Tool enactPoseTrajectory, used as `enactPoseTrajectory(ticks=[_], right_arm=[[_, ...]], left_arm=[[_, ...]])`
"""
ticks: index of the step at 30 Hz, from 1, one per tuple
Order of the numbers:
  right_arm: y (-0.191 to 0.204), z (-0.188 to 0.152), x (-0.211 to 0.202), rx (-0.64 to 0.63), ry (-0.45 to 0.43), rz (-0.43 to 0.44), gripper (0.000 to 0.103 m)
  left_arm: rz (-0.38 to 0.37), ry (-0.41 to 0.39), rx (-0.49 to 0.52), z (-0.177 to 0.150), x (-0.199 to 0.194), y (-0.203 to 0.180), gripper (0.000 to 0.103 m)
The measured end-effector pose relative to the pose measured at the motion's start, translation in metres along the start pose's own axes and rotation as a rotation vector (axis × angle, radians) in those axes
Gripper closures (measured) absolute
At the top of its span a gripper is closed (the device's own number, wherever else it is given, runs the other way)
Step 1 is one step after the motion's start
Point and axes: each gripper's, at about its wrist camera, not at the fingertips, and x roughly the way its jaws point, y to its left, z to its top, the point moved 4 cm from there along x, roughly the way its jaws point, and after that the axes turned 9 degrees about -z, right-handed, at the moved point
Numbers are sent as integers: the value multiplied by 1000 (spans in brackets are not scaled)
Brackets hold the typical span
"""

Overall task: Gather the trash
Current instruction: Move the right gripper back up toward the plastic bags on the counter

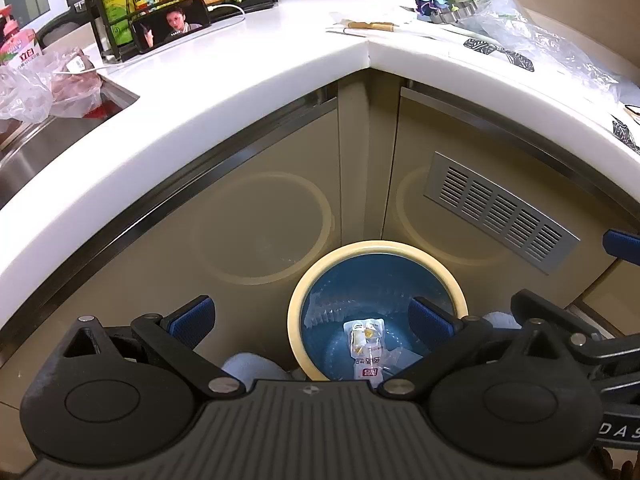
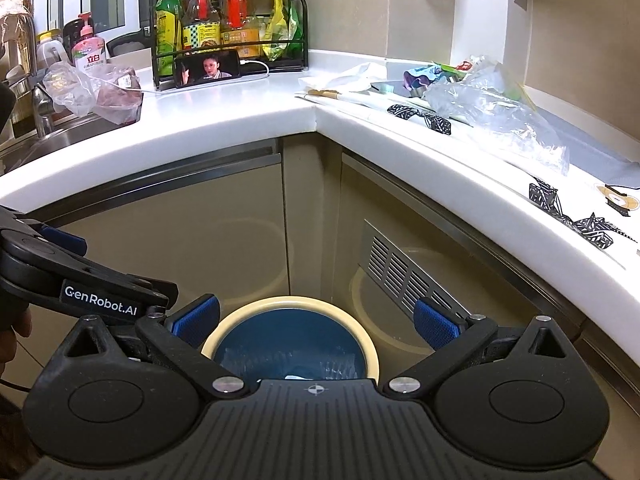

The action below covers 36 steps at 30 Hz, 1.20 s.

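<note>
**Hovering over the bin, both grippers empty**

Left wrist view: the left gripper (image 1: 312, 320) is held wide open with nothing in it, above the blue-lined trash bin (image 1: 448, 276) at lower centre, where a small wrapper (image 1: 365, 344) lies.

Right wrist view: the right gripper (image 2: 316, 322) is likewise spread and empty. A drop appears finished; next, the crumpled plastic bag (image 2: 500, 116) at upper right on the countertop (image 2: 240, 116) would likely be reached for.

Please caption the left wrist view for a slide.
Open left hand-held gripper above blue-lined trash bin holding a wrapper.
</note>
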Motion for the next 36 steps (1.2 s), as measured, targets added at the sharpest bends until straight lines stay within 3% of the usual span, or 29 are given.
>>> enactPoseTrajectory(ticks=[23,36], right_arm=[[13,3,1,-51,2,2,0],[3,5,3,-17,-6,-7,0]], left_arm=[[-7,-12,-19,0,-4,13,0],[5,-3,-8,0,-1,10,0]])
